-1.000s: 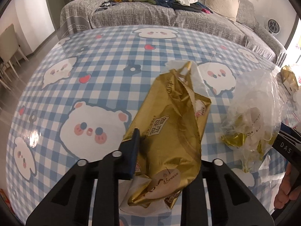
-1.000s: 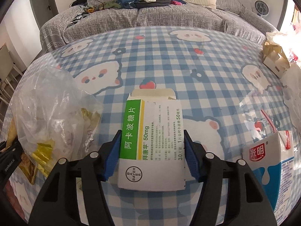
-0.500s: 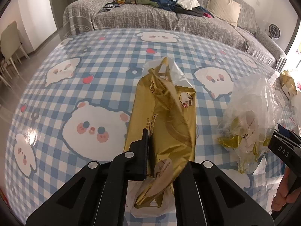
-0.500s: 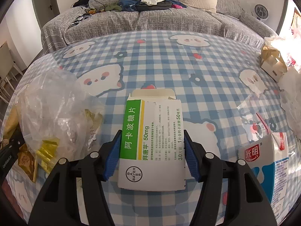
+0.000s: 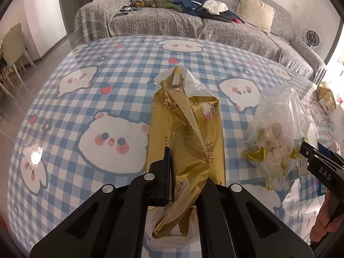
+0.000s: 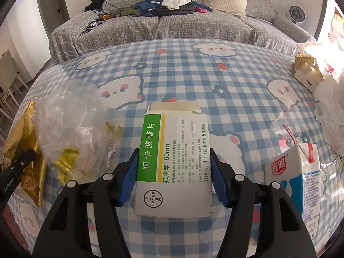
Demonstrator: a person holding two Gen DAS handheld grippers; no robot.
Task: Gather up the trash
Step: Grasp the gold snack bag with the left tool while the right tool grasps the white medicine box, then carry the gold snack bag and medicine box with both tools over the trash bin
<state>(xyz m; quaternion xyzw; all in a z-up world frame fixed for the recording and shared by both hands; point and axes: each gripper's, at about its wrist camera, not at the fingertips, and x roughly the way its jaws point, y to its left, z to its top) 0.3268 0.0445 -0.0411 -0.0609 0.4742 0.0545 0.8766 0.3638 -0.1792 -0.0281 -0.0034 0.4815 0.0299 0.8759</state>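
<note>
Pickup step: left gripper [image 5: 185,172] has just pinched shut on gold wrapper [image 5: 185,133]; right gripper [image 6: 174,172] clamps medicine box [image 6: 172,161] between half-spread jaws. Next, likely carry both to the clear bag [image 6: 73,129] between the grippers.

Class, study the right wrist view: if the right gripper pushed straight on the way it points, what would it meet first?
Probably only the checked tablecloth. The right gripper is already clamped on the medicine box, and nothing else seems to lie directly ahead, though depth is hard to judge.
</note>
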